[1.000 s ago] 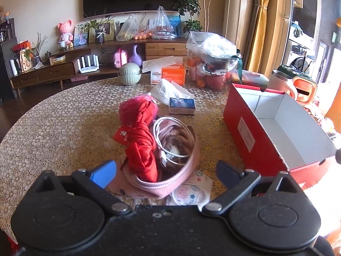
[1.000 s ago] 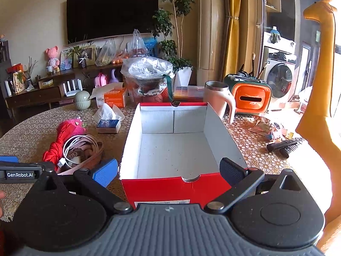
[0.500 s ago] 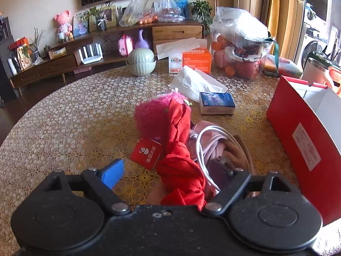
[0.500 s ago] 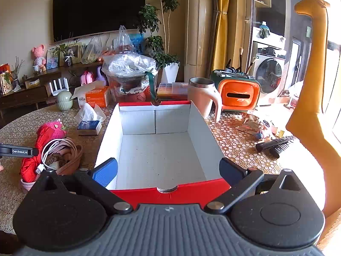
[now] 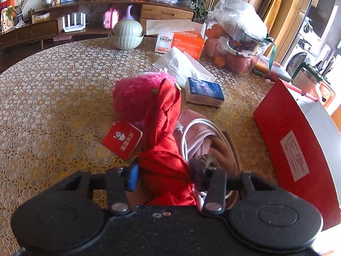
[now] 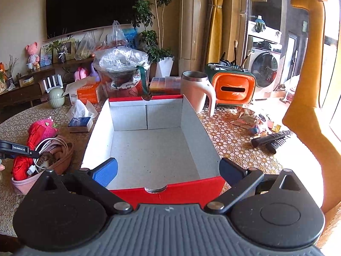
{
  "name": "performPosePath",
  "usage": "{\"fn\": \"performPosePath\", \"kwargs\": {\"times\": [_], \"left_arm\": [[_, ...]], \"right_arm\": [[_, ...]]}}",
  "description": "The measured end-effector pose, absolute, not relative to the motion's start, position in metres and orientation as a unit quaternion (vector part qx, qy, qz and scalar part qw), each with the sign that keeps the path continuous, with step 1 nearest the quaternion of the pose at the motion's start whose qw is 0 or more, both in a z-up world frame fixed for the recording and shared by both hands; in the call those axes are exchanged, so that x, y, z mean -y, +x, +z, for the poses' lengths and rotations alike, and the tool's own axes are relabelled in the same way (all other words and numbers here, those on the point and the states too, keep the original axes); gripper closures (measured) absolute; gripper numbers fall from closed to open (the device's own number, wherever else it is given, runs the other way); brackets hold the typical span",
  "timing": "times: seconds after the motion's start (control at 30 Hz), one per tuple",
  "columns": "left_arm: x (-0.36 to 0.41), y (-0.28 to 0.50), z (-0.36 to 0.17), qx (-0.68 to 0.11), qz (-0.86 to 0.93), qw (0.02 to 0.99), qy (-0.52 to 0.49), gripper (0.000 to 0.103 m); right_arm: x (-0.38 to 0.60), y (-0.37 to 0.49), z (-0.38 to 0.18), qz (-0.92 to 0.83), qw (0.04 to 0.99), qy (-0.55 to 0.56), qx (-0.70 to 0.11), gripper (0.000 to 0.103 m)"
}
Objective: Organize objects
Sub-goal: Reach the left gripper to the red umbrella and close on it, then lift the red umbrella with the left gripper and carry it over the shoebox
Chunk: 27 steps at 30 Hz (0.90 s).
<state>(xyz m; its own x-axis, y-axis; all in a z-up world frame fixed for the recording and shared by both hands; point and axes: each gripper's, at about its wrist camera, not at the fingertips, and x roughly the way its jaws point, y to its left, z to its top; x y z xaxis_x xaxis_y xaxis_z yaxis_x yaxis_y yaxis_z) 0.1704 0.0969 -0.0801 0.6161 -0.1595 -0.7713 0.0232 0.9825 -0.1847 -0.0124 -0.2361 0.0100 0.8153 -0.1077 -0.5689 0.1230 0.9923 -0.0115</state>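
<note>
A red cloth (image 5: 165, 140) with a pink fuzzy end (image 5: 134, 93) and a red tag (image 5: 122, 139) lies over a pink pouch (image 5: 198, 132) that holds a coiled white cable (image 5: 191, 128). My left gripper (image 5: 166, 176) has its jaws closed on the near end of the red cloth. It also shows at the left edge of the right wrist view (image 6: 19, 149). My right gripper (image 6: 168, 168) is open and empty over the near edge of an open, empty red shoebox (image 6: 153, 147).
A blue tissue pack (image 5: 204, 91), white tissue (image 5: 183, 66), orange box (image 5: 181, 42), green bowl (image 5: 127, 35) and bagged fruit (image 5: 236, 42) stand further back. A pink mug (image 6: 197, 91), orange holder (image 6: 233, 87) and remotes (image 6: 270, 139) lie right of the box.
My left gripper moved forward and down onto the pile and its jaws closed around the red cloth. My right gripper shifted slightly and stayed open.
</note>
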Motion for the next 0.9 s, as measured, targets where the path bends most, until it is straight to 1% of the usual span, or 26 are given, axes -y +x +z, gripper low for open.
{"fn": "performPosePath", "kwargs": {"times": [0.1,0.17,0.6,0.7,0.9], "left_arm": [[-0.096,0.167,-0.073,-0.428,-0.053,0.899,-0.079,0.067],[-0.096,0.163,-0.066,-0.424,-0.051,0.901,-0.082,0.068],[-0.091,0.136,-0.008,-0.384,-0.025,0.921,-0.058,0.07],[-0.09,0.136,-0.01,-0.386,-0.029,0.92,-0.065,0.071],[-0.082,0.143,-0.042,-0.425,-0.029,0.903,-0.06,0.07]], "right_arm": [[0.238,-0.016,0.013,-0.059,0.954,0.016,-0.292,0.001],[0.241,-0.02,0.016,-0.058,0.956,0.02,-0.286,0.001],[0.264,-0.056,0.033,-0.052,0.966,0.051,-0.248,0.001],[0.267,-0.058,0.032,-0.051,0.965,0.051,-0.25,0.001],[0.267,-0.054,0.027,-0.054,0.963,0.054,-0.259,0.001]]}}
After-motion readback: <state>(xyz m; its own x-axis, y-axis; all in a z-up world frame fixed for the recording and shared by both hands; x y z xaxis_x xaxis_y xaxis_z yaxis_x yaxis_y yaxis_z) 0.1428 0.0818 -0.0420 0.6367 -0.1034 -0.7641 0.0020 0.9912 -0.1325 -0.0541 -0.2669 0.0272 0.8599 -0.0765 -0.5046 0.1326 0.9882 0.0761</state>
